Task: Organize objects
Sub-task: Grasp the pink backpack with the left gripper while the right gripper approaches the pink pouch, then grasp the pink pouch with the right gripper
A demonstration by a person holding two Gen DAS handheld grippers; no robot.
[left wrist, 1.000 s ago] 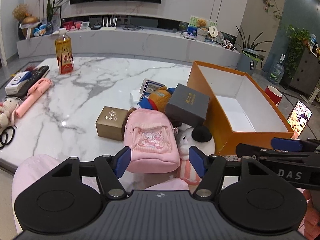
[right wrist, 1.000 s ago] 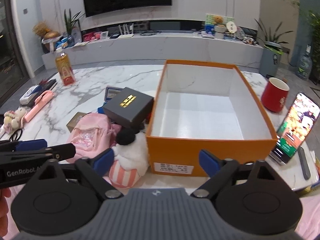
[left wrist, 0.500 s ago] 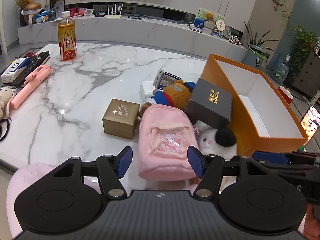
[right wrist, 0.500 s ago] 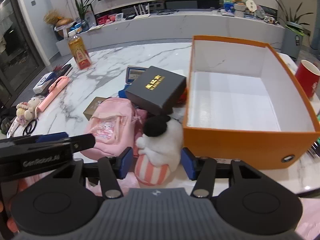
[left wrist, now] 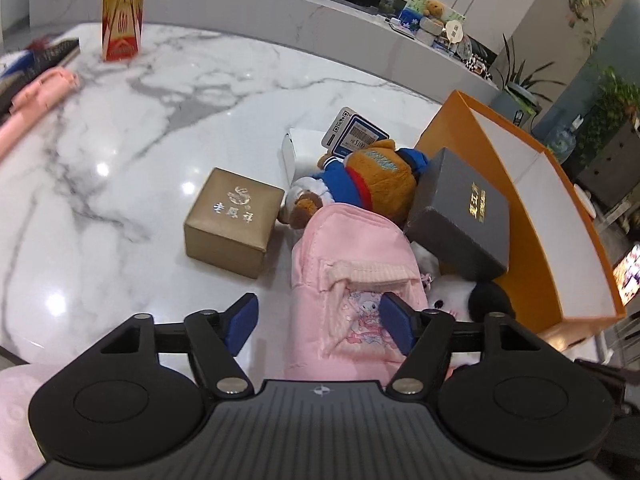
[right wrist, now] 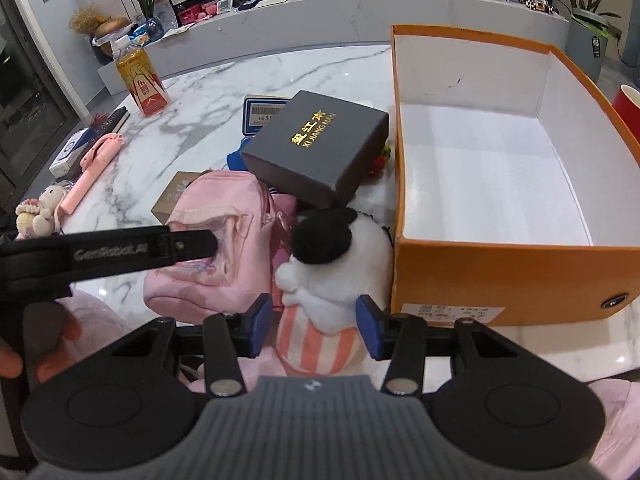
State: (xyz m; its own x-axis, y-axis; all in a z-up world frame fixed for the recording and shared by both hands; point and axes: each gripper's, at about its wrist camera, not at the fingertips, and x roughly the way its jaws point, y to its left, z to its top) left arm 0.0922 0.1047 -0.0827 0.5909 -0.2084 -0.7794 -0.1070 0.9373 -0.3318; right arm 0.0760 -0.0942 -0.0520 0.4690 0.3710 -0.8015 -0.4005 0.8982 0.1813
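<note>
Left gripper [left wrist: 318, 322]: spread wide, blue pads straddling the near end of pink mini backpack [left wrist: 352, 280], no grip visible. Right gripper [right wrist: 315, 326]: spread, pads either side of white plush toy [right wrist: 336, 256] with black ear and striped base, contact unclear. Orange box [right wrist: 472, 276]: open, white inside, toward right edge of marble table [left wrist: 120, 140]. Grey gift box [right wrist: 316, 146]: tilted atop the pile, beside orange box. Gold box [left wrist: 232, 222], brown bear plush [left wrist: 376, 184]: just beyond backpack. Drink bottle [right wrist: 140, 80]: far left.
</note>
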